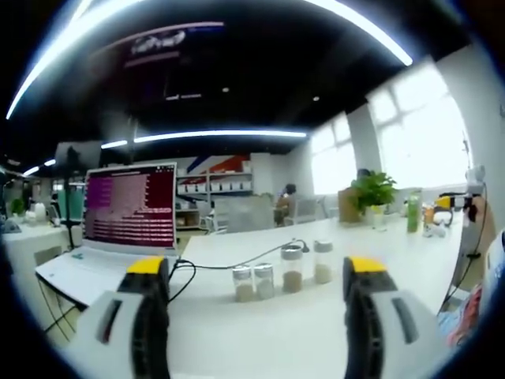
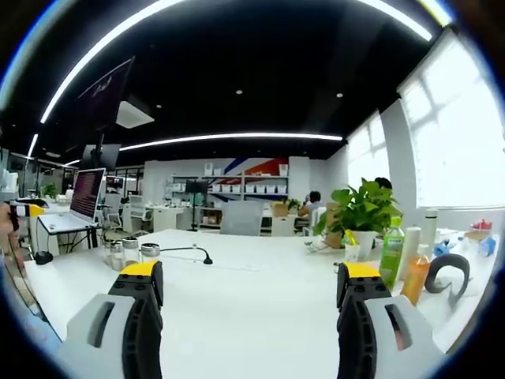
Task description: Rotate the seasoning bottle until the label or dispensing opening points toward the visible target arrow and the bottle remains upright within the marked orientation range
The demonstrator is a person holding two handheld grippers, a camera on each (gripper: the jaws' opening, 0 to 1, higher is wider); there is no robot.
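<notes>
Several clear seasoning bottles with silver caps stand upright in a row on the white table (image 1: pixel 260 339); the tallest one (image 1: pixel 293 269) holds brownish powder. My left gripper (image 1: pixel 256 272) is open, its yellow-tipped jaws wide apart, with the bottles ahead between them and apart from them. In the right gripper view the same seasoning bottles (image 2: pixel 130 253) stand far off at the left. My right gripper (image 2: pixel 251 276) is open over bare table (image 2: pixel 252 316), holding nothing. No arrow mark is visible.
An open laptop (image 1: pixel 130 209) sits at the left, with a black cable (image 1: pixel 229 264) running behind the bottles. A potted plant (image 2: pixel 359 217), a green bottle (image 2: pixel 392 251) and an orange bottle (image 2: pixel 416 276) stand at the right. A person's hand (image 2: pixel 6 225) shows at the left edge.
</notes>
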